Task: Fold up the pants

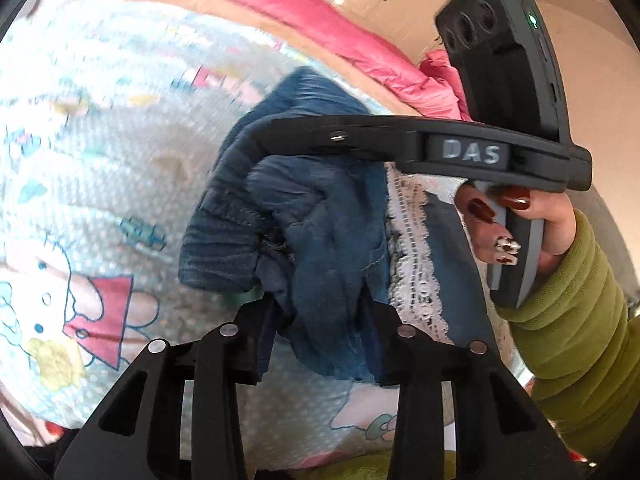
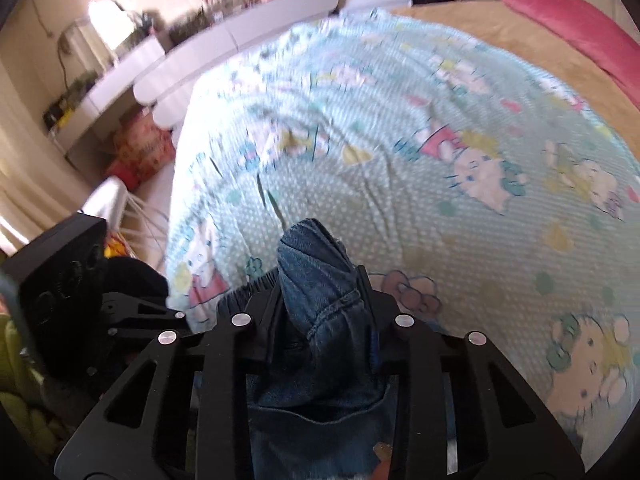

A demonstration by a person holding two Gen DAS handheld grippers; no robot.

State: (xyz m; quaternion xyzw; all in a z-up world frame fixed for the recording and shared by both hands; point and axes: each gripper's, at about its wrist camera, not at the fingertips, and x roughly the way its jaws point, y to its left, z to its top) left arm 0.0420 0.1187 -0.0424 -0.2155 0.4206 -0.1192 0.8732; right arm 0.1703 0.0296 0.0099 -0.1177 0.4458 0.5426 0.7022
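Blue denim pants (image 1: 320,232) with a white lace trim (image 1: 416,264) hang bunched above the bed. My left gripper (image 1: 320,320) is shut on a fold of the denim. In the left wrist view the right gripper's body (image 1: 460,148) crosses above the pants, held by a hand with red nails in a green sleeve. In the right wrist view my right gripper (image 2: 320,292) is shut on the pants (image 2: 316,280), which stick up between its fingers and hang down below. The left gripper's body (image 2: 60,292) shows at the left edge.
The bed is covered by a light blue cartoon-cat sheet (image 2: 400,140) over a tan blanket (image 2: 500,28). A pink quilt (image 1: 340,40) lies at the far side. A white headboard and shelves (image 2: 224,40) stand at the left, with bags (image 2: 136,148) on the floor.
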